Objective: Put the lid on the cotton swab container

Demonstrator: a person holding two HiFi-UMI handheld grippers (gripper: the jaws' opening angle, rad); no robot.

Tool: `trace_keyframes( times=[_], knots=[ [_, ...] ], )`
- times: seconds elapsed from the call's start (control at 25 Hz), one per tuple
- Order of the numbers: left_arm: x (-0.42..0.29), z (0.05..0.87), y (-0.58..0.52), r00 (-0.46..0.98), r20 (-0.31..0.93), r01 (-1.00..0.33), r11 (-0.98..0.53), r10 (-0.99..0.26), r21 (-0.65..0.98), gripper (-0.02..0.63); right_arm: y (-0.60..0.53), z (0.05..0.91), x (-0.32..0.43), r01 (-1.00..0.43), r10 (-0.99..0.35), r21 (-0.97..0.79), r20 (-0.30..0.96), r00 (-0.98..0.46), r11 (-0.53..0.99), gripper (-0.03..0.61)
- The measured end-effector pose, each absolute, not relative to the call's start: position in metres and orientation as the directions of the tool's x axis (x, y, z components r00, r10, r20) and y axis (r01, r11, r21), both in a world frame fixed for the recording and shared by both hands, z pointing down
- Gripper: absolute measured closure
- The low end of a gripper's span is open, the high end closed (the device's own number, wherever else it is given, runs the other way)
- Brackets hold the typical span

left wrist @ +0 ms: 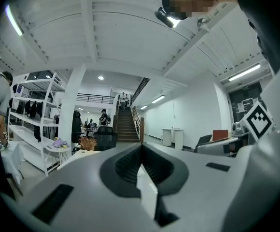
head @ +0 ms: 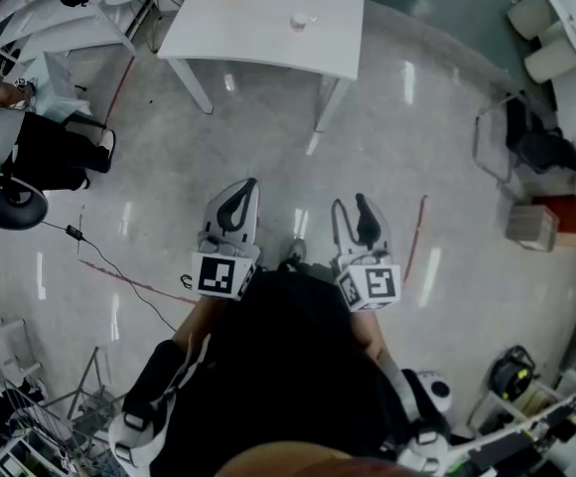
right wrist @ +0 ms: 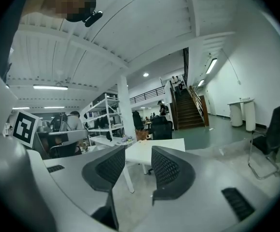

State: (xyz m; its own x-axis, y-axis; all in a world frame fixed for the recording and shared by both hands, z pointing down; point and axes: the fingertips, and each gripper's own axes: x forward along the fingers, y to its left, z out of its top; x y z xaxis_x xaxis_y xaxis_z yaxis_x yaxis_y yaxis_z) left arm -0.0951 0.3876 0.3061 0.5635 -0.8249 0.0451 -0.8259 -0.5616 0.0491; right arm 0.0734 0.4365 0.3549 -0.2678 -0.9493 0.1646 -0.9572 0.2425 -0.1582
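Observation:
Ahead of me stands a white table (head: 258, 28), and a small pale container (head: 303, 20) sits near its far side; I cannot make out a lid. Both grippers hang over the floor, well short of the table. My left gripper (head: 251, 183) is shut with nothing between its jaws, which meet in the left gripper view (left wrist: 141, 146). To its right, my right gripper (head: 349, 202) is open and empty. In the right gripper view the table (right wrist: 171, 143) shows through the gap of the right gripper (right wrist: 137, 153).
A seated person (head: 50, 152) and a cable (head: 119, 271) on the floor are at the left. A black chair (head: 531, 147) and a box (head: 531, 227) stand at the right. Shelves and a second white table (head: 89, 3) lie at the far left.

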Motion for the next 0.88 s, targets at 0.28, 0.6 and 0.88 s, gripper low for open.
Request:
trace_keyframes(
  times=[0.28,0.6,0.88],
  knots=[
    [-0.056,0.311,0.384,0.535,0.035,-0.845,-0.534,-0.844,0.045,0.609,0.425,0.363,0.104,-0.939,-0.929,-0.137,0.160,-0.334,0.314,0.428],
    [-0.038,0.328,0.363,0.507,0.075,-0.862,-0.505,-0.859,0.041,0.609,0.389,0.374,0.127,-0.922,-0.910,-0.149,0.166,-0.381,0.358,0.428],
    [-0.026,0.346,0.284,0.515,0.078,-0.857,-0.512,-0.854,0.060,0.609,0.318,0.388,0.139,-0.922,-0.907,-0.170,0.189,-0.377,0.348,0.428]
  ],
)
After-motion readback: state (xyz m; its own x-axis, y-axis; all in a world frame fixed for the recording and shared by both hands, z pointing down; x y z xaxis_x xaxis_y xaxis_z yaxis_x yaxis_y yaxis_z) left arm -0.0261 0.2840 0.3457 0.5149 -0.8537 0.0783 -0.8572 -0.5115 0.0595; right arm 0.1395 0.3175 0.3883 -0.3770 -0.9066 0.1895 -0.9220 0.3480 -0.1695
